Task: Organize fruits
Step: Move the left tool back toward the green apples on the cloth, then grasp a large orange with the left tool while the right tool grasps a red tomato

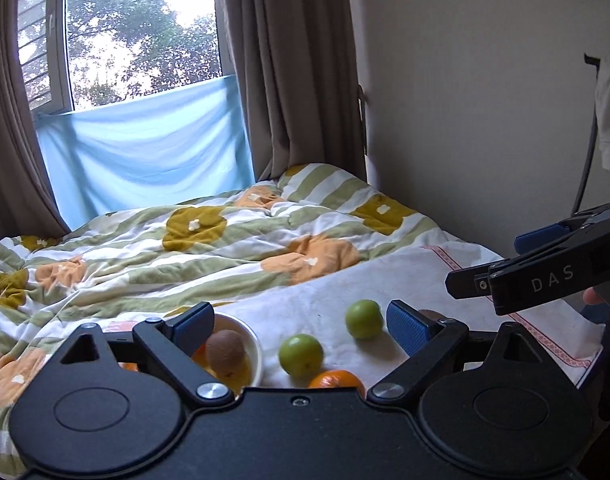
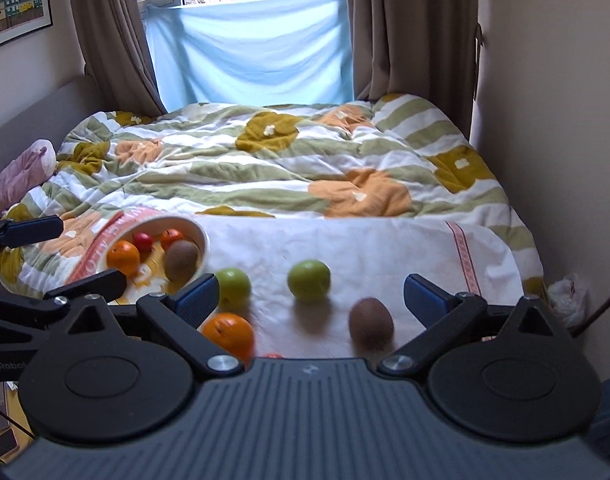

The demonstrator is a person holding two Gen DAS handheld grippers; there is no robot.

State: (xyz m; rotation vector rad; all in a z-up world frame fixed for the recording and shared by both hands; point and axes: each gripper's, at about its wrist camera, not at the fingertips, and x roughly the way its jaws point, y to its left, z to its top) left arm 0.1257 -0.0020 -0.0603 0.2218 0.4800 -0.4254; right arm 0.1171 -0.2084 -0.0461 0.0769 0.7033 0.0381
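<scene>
On a white towel (image 2: 385, 248) spread over the bed lie two green apples (image 2: 233, 286) (image 2: 309, 280), an orange (image 2: 229, 332) and a brown kiwi (image 2: 371, 324). A white bowl (image 2: 203, 240) lies tipped at the towel's left end and holds two oranges, a small red fruit and a kiwi (image 2: 181, 260). My right gripper (image 2: 313, 296) hovers open just short of the loose fruit and touches none of it. In the left wrist view my left gripper (image 1: 301, 330) is open too, with a green apple (image 1: 301, 356) and an orange (image 1: 337, 380) beyond its fingers. The right gripper (image 1: 485, 260) comes in from the right.
A rumpled striped duvet (image 2: 265, 160) with orange and mustard patches covers the bed behind the towel. A wall (image 2: 545, 120) runs close along the right side. Curtains and a window with a blue cloth (image 2: 249, 52) stand at the far end. A pink garment (image 2: 21, 176) lies far left.
</scene>
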